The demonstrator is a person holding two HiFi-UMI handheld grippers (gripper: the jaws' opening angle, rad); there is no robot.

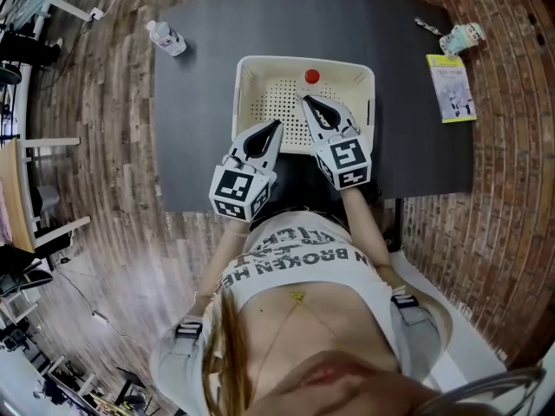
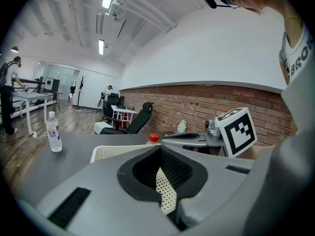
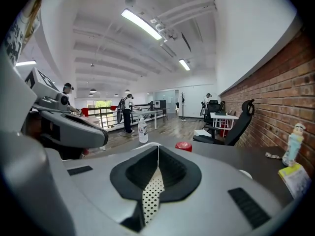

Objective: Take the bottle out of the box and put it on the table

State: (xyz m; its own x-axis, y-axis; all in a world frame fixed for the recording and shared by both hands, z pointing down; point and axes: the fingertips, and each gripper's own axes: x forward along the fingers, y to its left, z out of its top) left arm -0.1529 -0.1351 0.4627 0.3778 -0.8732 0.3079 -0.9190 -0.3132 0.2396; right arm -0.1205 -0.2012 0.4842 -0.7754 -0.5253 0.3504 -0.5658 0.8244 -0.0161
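Left gripper (image 1: 276, 125) sat closed, empty, at white box's (image 1: 251, 63) near rim, right gripper (image 1: 305, 100) closed too, over the box, red-capped bottle (image 1: 311, 77) lay just beyond.

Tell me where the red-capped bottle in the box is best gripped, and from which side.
Grip the neck just under the red cap, coming down from above. The bottle seems to stand upright by the far wall of the box, only its cap clearing the rim, so the walls block a side approach.

Open-plan office-lab: brick wall (image 3: 275, 97), office chair (image 3: 237, 124), desk (image 2: 29, 95), ceiling strip lights (image 3: 142, 23).
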